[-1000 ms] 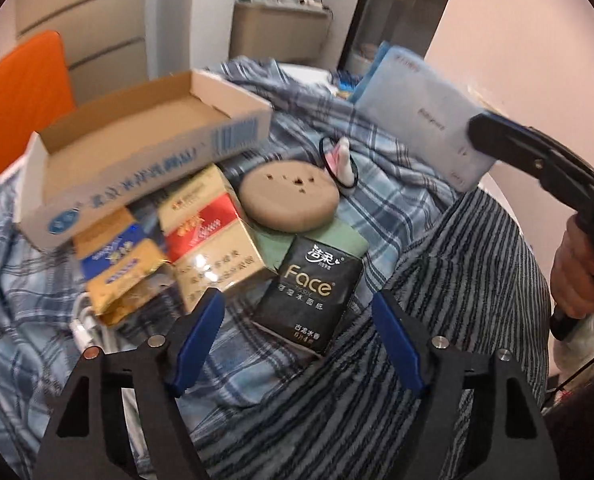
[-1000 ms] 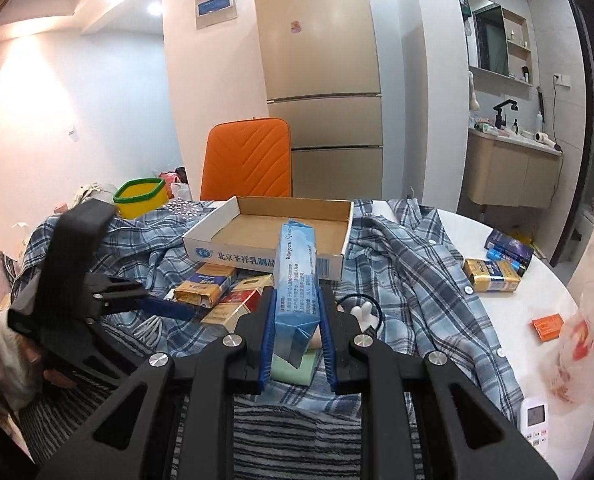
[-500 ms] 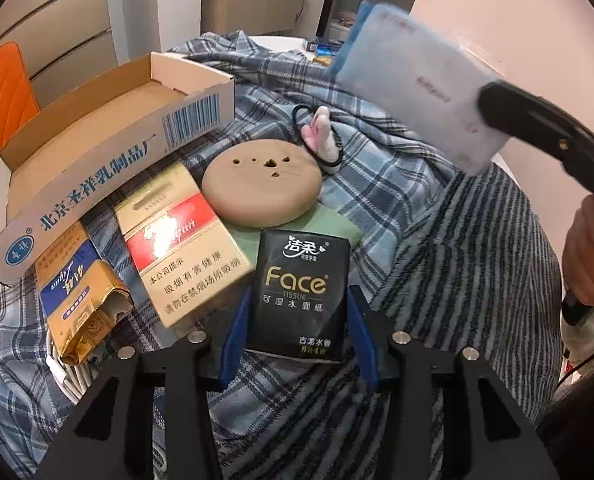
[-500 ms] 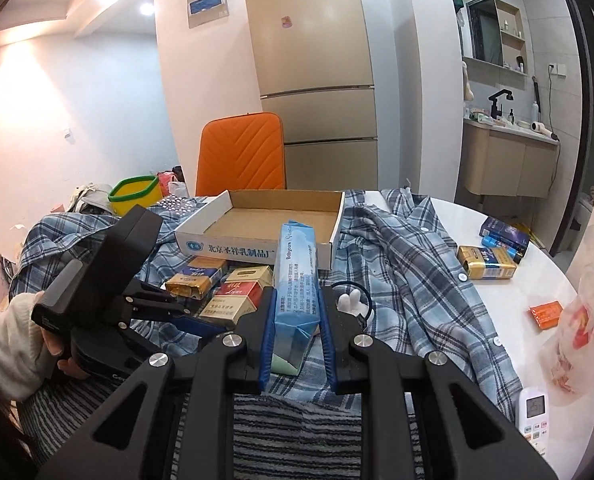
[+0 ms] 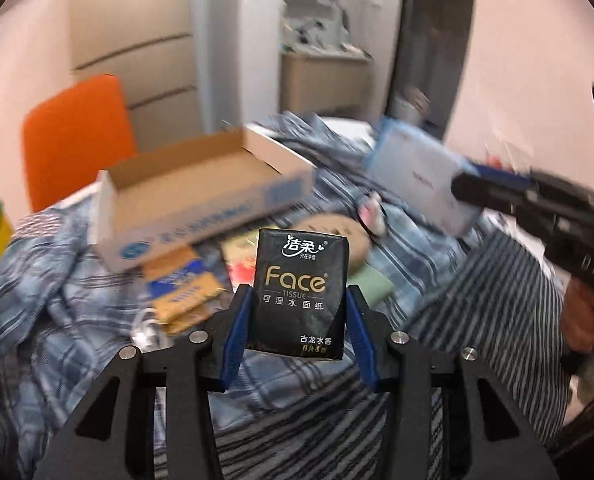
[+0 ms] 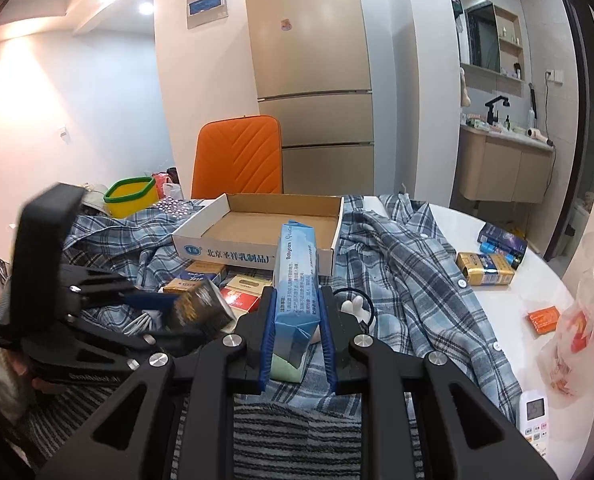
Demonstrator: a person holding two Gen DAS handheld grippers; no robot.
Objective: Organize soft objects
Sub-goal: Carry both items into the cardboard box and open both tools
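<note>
My left gripper [image 5: 299, 312] is shut on a black "Face" tissue pack [image 5: 299, 292] and holds it above the plaid shirts; the same pack [image 6: 199, 310] shows at the left of the right wrist view. My right gripper [image 6: 297, 320] is shut on a blue wet-wipes pack [image 6: 297, 276], held upright over the table. That pack [image 5: 421, 178] appears at the right in the left wrist view. An open cardboard box [image 6: 265, 226] lies behind both, its floor bare. A round tan pad [image 5: 357, 236] and a green pad [image 5: 371, 282] rest on the cloth below.
Cigarette cartons [image 6: 239, 298] lie before the box. A hair tie with a pink-white charm [image 6: 355, 306] sits right of my right gripper. More cartons [image 6: 485, 272], an orange packet [image 6: 543, 318], a plastic bag [image 6: 577, 340] and a remote [image 6: 535, 420] are at the right. An orange chair [image 6: 237, 156] stands behind.
My left gripper closed on the black tissue pack and has lifted it off the cloth, tilting upward. The right gripper with the blue pack stayed still.
</note>
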